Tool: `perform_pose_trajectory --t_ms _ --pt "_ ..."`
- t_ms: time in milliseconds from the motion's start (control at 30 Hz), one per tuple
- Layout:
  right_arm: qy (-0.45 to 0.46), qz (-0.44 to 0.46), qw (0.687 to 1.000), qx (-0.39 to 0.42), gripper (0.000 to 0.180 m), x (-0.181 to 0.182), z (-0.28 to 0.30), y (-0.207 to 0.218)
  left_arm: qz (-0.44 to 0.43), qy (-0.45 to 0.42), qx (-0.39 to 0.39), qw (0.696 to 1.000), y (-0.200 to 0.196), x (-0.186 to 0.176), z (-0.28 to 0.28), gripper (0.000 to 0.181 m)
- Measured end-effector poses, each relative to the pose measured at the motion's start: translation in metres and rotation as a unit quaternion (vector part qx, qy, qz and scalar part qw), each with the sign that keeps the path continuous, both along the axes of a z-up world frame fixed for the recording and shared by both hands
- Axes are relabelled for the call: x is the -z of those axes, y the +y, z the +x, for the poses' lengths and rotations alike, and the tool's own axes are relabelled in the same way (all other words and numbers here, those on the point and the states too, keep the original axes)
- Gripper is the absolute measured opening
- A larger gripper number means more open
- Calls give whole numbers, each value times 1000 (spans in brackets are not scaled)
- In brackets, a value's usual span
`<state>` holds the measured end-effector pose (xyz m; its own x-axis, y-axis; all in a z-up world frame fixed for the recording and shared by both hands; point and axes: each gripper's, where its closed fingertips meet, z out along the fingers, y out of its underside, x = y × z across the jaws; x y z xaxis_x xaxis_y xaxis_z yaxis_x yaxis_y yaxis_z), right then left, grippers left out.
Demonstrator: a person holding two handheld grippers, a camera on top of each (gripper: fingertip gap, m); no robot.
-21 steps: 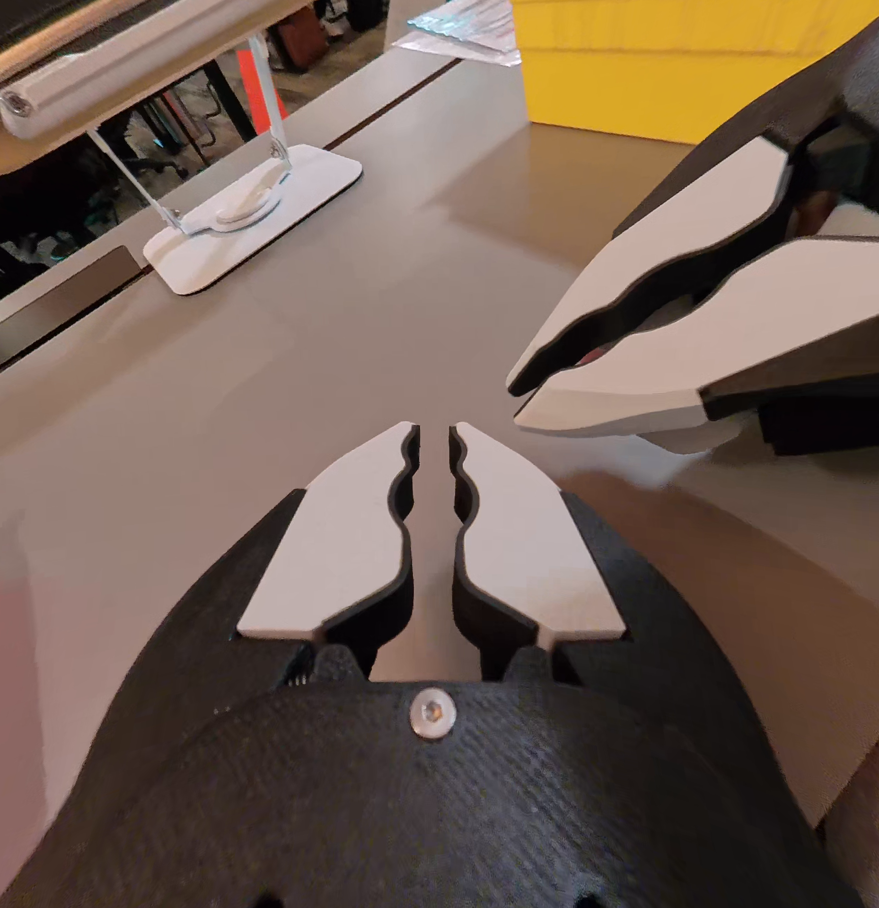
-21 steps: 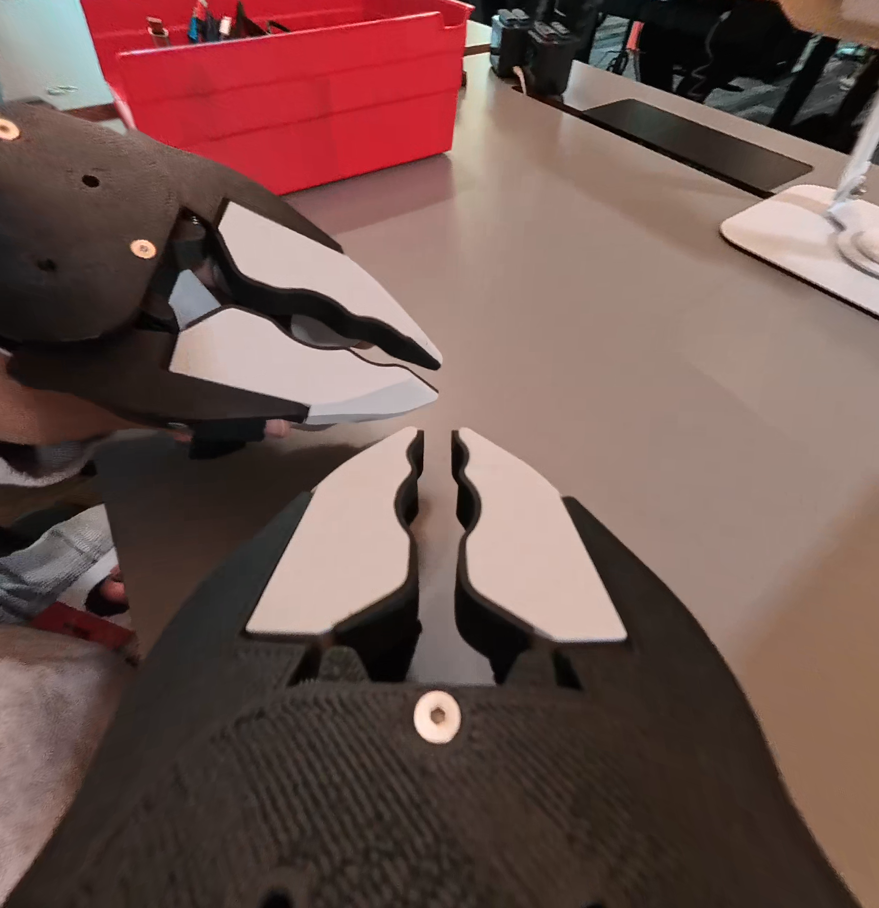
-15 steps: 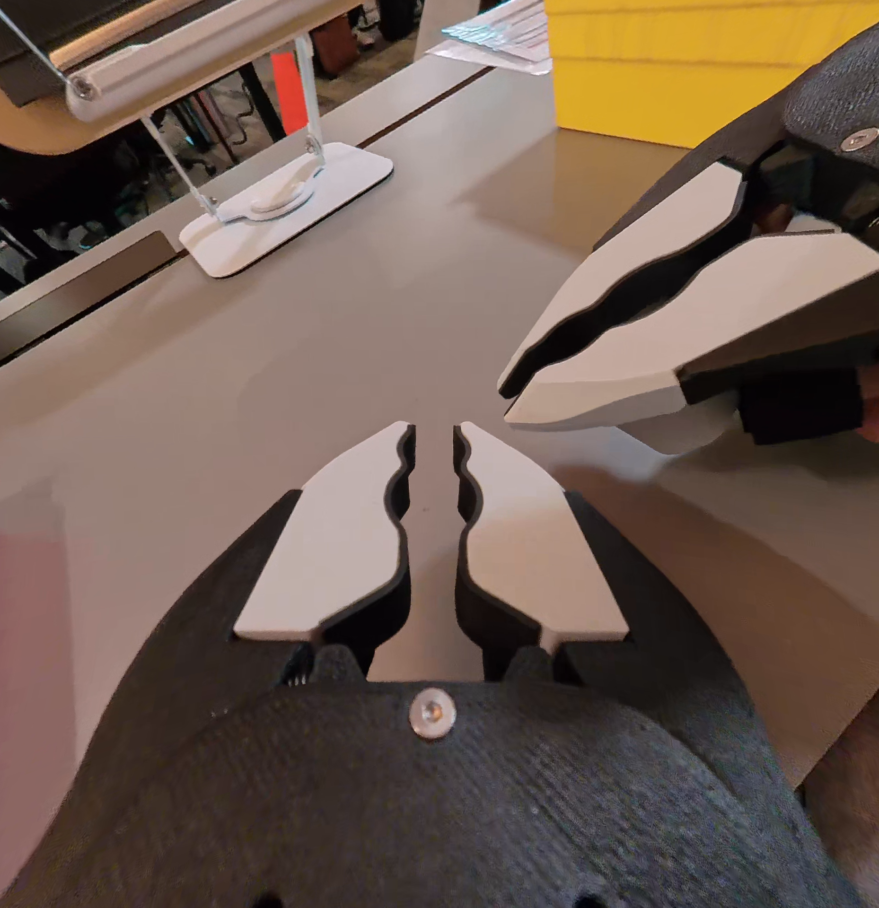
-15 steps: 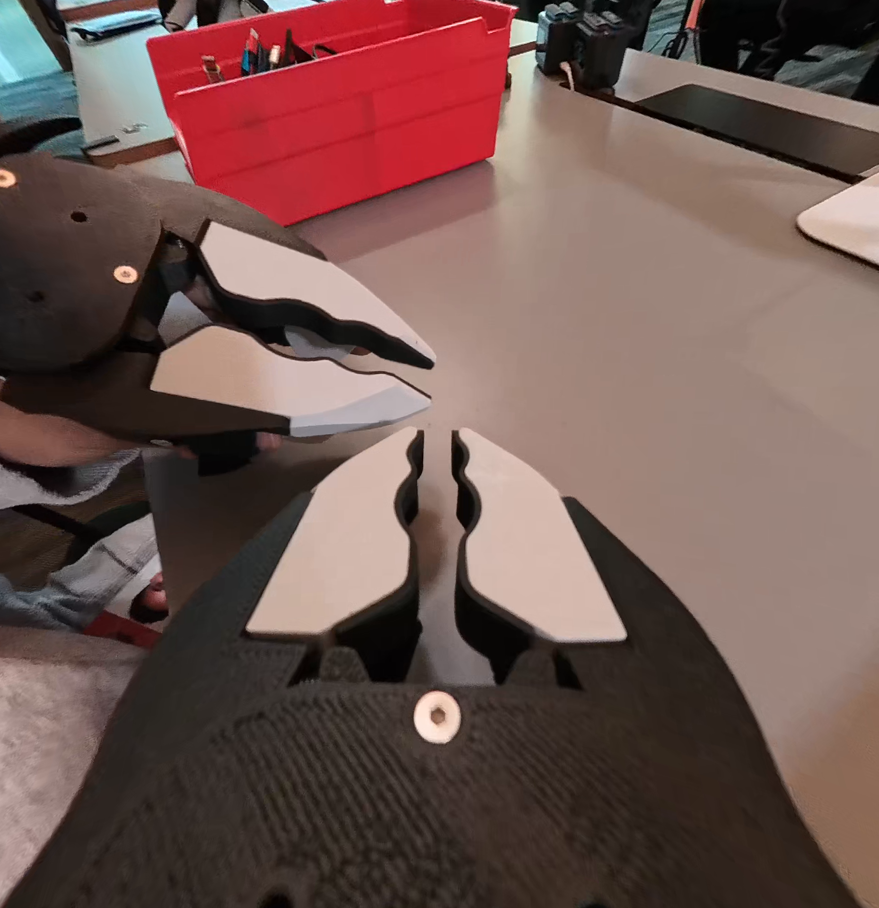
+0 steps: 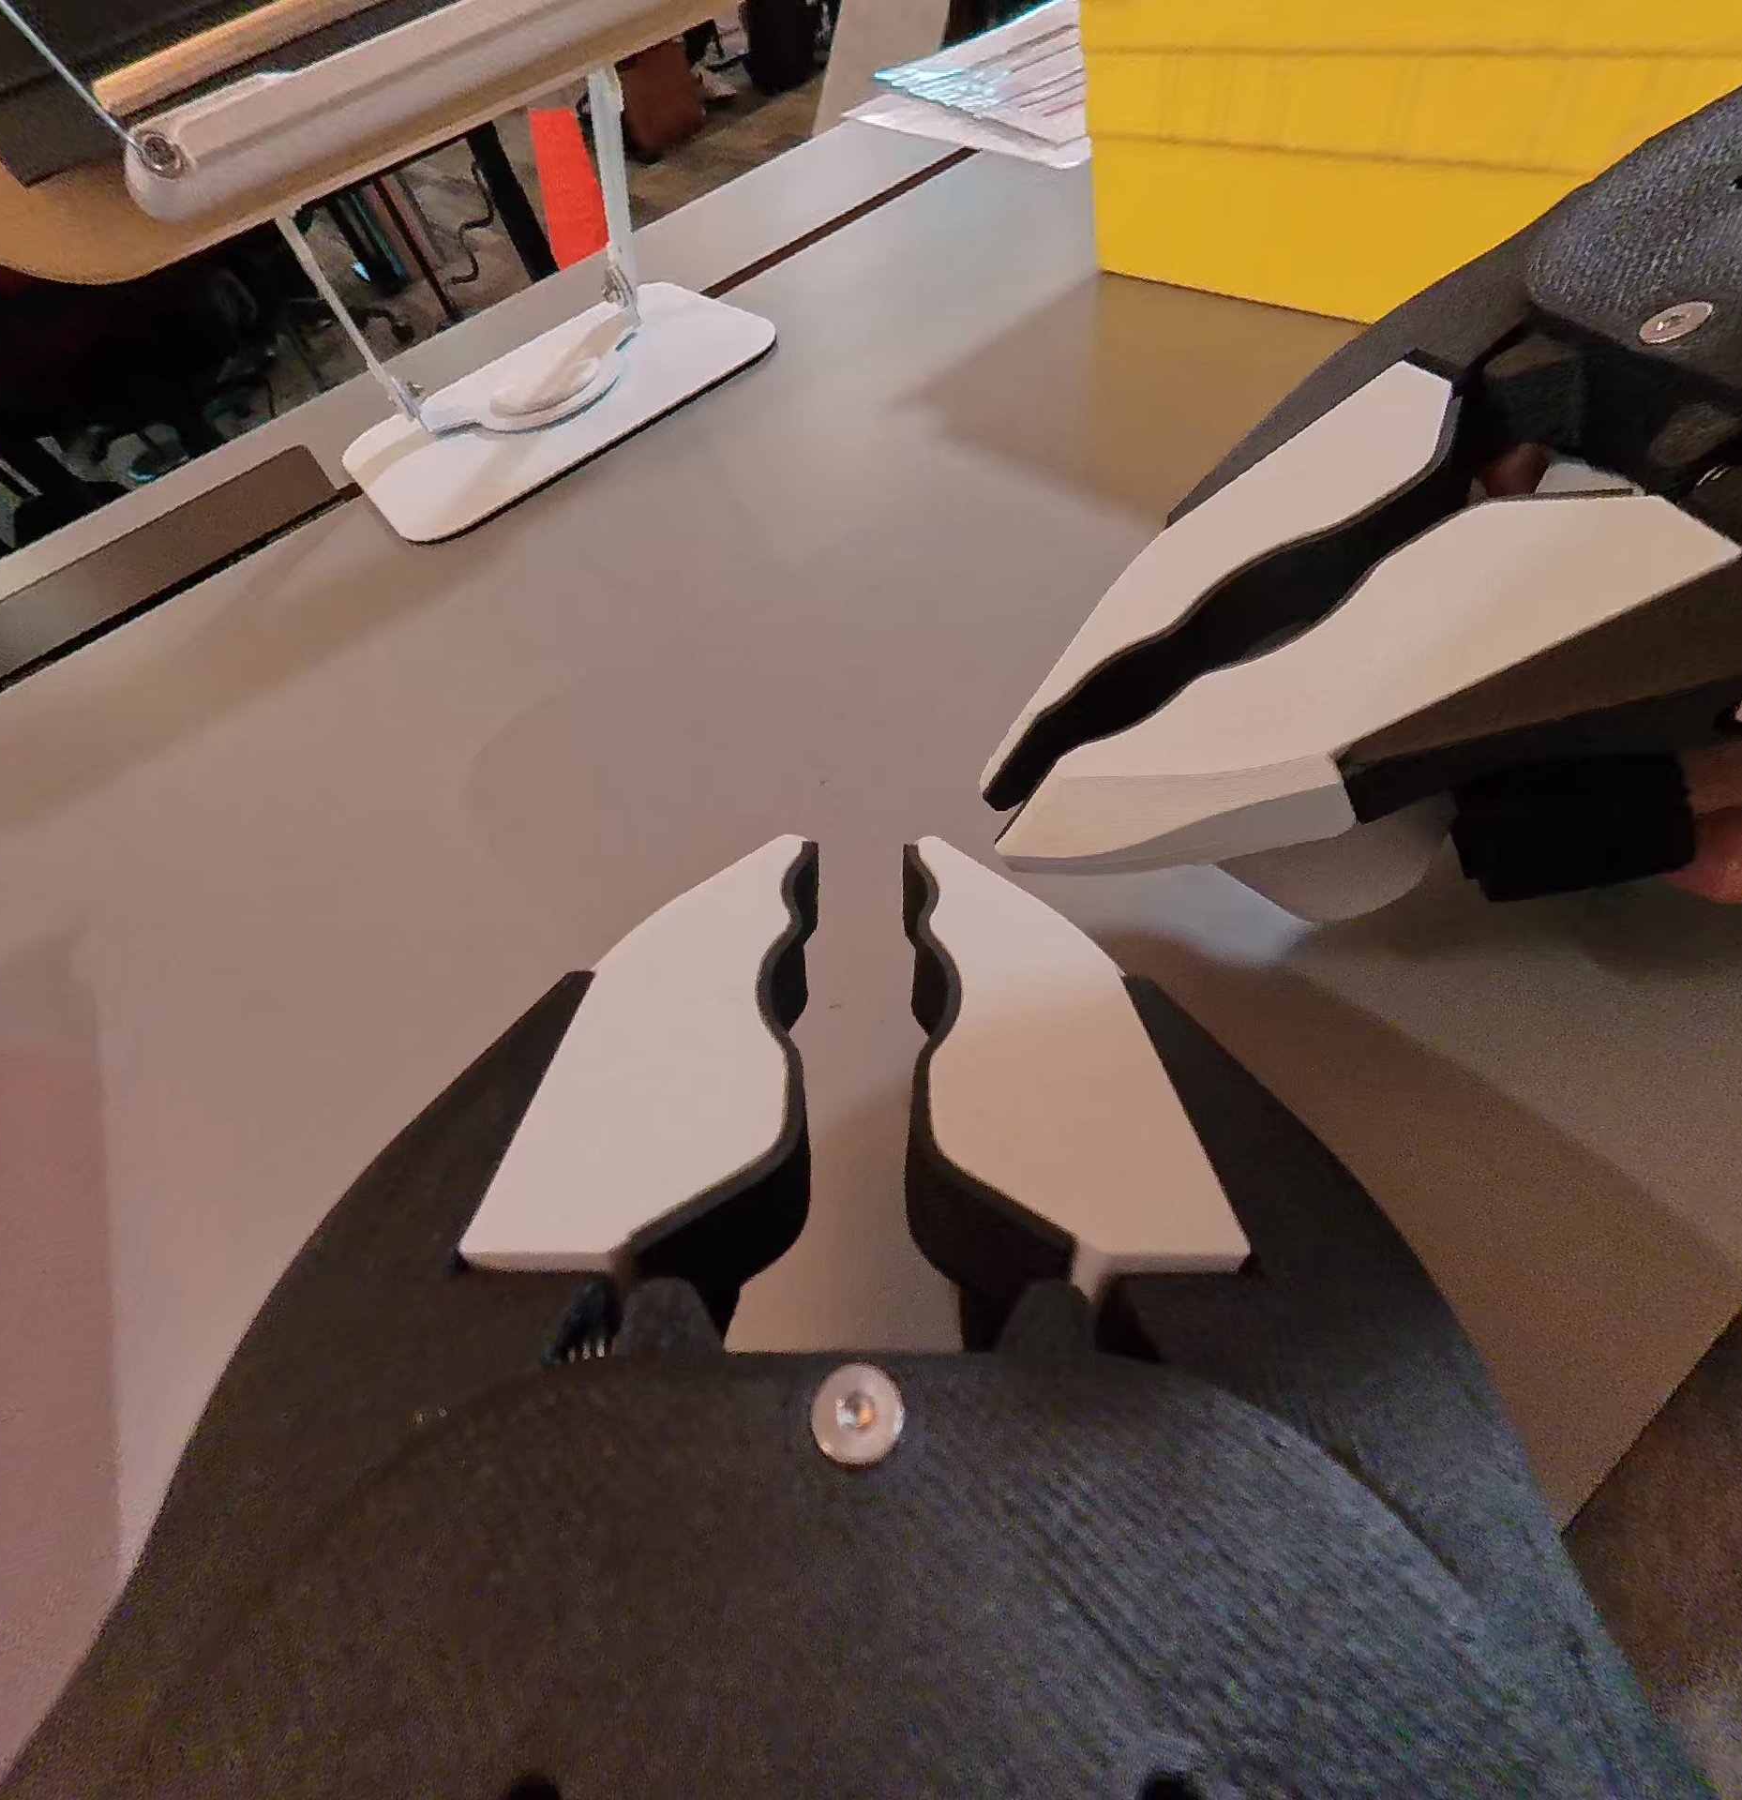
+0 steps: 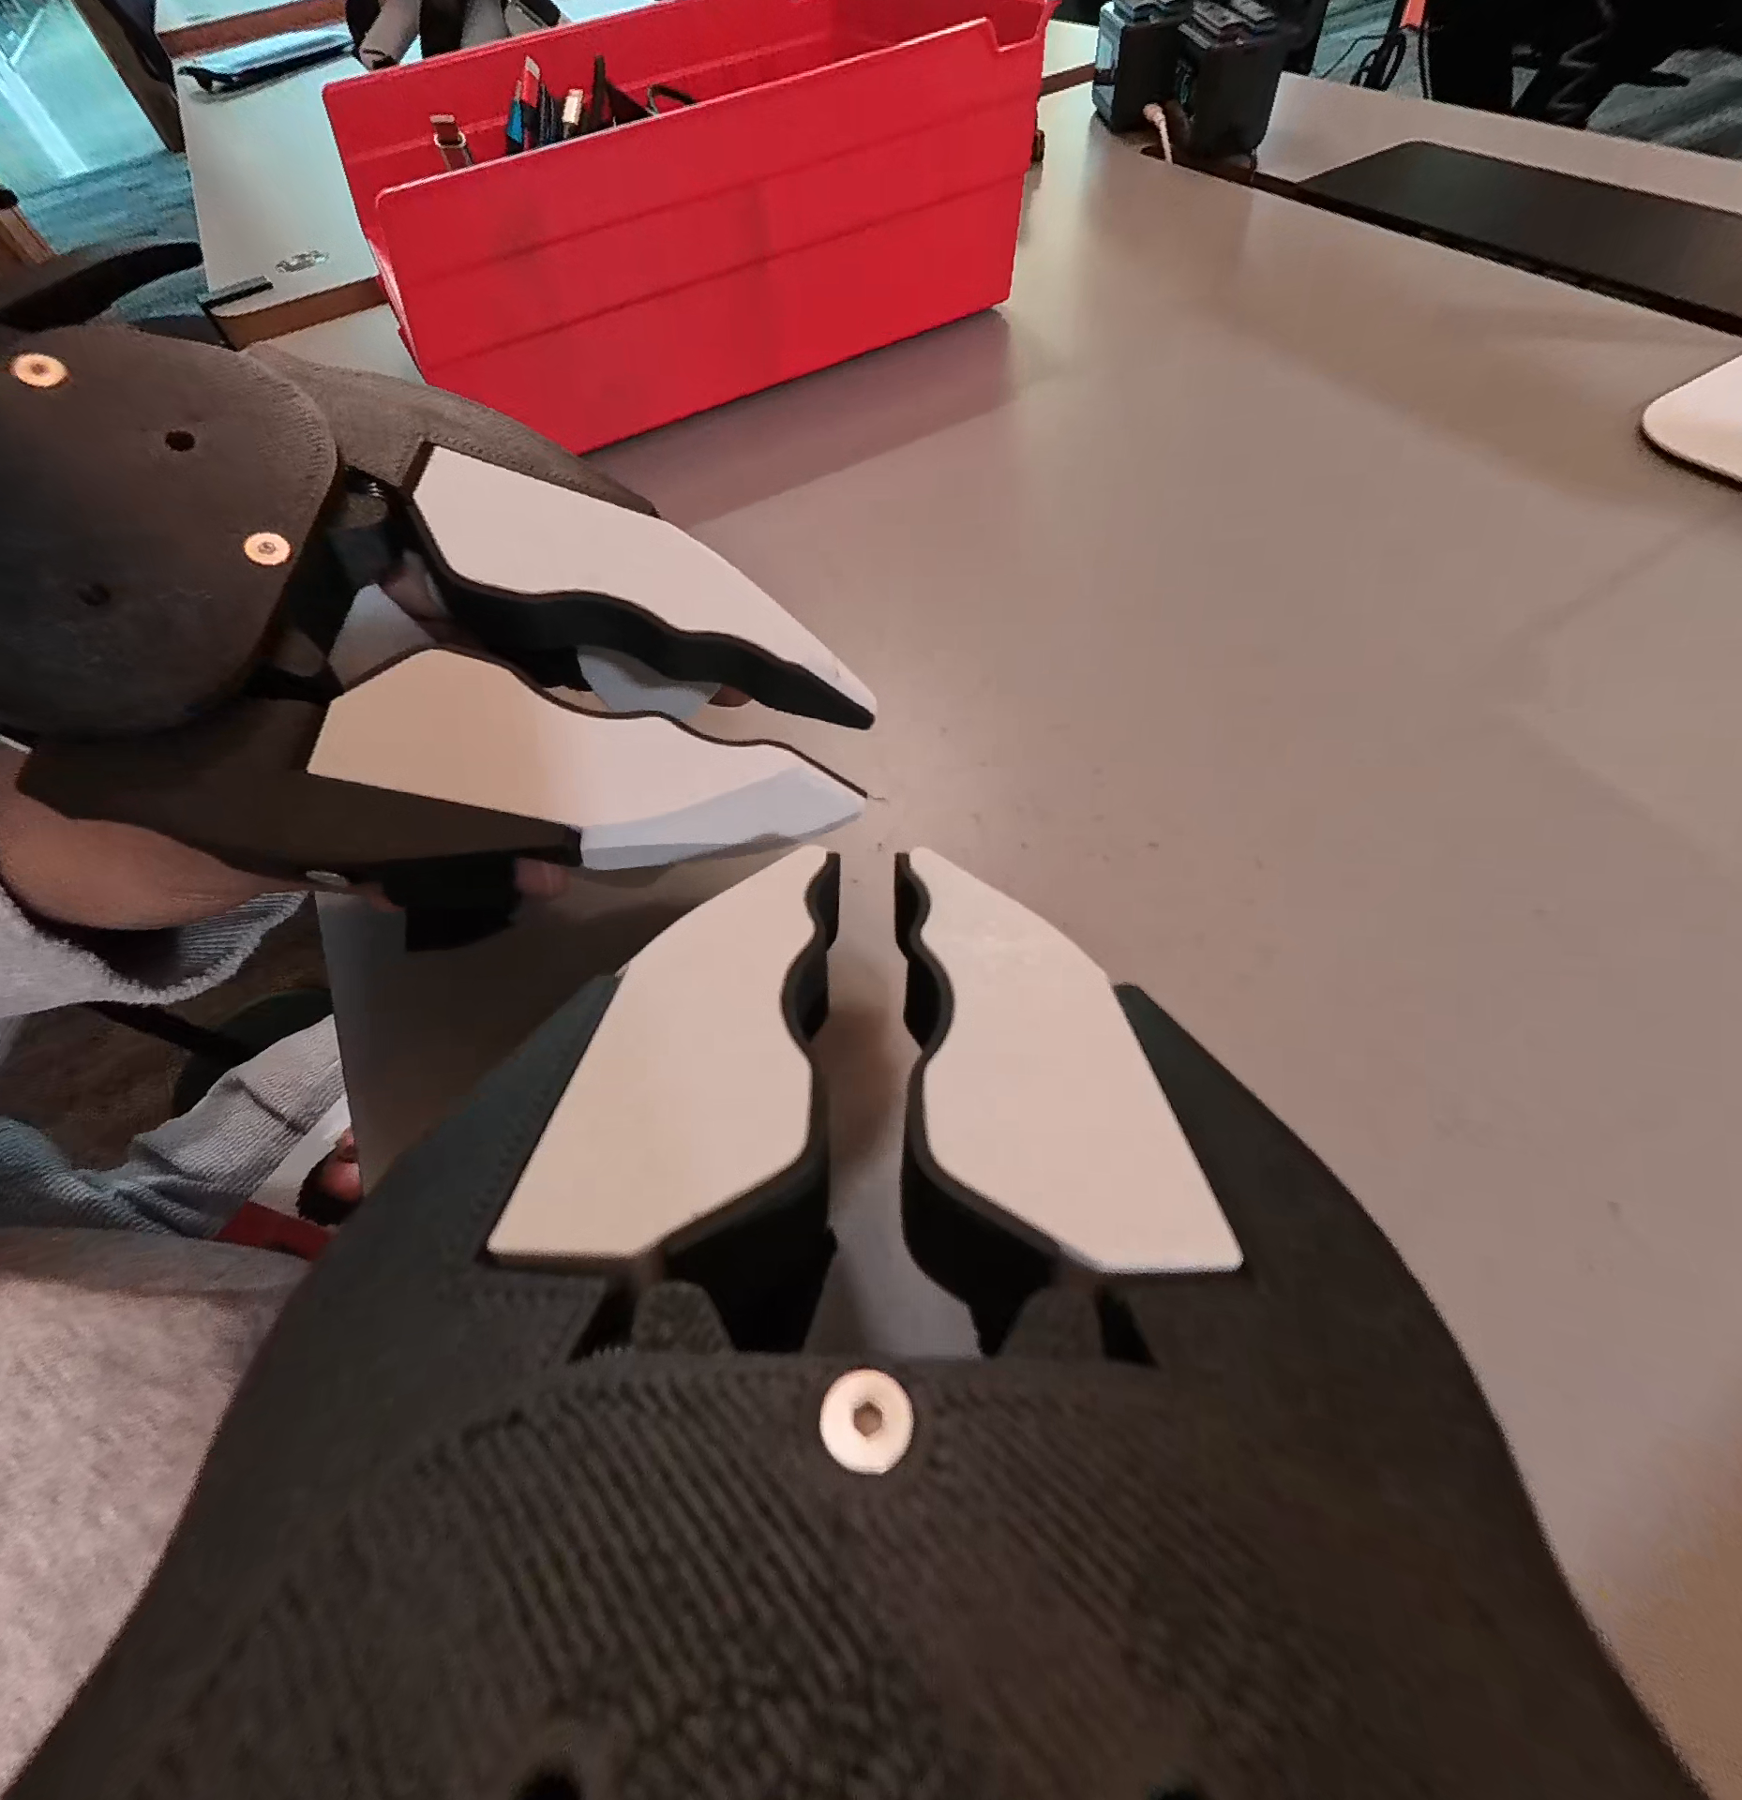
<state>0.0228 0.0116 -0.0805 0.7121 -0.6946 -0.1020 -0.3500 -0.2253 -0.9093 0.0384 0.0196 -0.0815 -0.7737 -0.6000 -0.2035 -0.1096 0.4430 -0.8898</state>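
Observation:
My left gripper (image 5: 861,857) hovers low over the grey table (image 5: 555,731), its white fingers almost together with a narrow gap and nothing between them. My right gripper (image 6: 866,862) is the same: nearly closed and empty. The two point at each other at an angle, tips close but apart. The right gripper shows at the right of the left wrist view (image 5: 999,823). The left gripper shows at the left of the right wrist view (image 6: 867,760). A person's hand in a grey sleeve (image 6: 68,955) holds the left gripper.
A red bin (image 6: 711,243) with several small items stands at the far left. A yellow bin (image 5: 1383,146) stands at the far right, with papers (image 5: 984,88) beside it. A white stand base (image 5: 555,409) sits at the back, and a black strip (image 6: 1529,224) runs along the table. Less than 4 cm separates the two grippers' tips.
Both views have swung a little, so the red bin and the white stand show more fully. The gap between the left fingers has widened slightly. The right fingers look unchanged.

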Motion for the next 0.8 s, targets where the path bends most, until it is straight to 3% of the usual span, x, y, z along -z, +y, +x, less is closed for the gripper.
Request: perform_pose_trajectory --t_ms 567,667,800 --pt "4 -6 999 52 11 2 -7 -30 -29 11 48 998 -25 -9 12 23" --pt "0 -9 998 63 12 0 -8 -38 -80 13 9 997 7 -35 35 25" --pt "-29 -35 996 75 12 -3 -6 -49 -86 -18 -67 994 93 -92 84 24"
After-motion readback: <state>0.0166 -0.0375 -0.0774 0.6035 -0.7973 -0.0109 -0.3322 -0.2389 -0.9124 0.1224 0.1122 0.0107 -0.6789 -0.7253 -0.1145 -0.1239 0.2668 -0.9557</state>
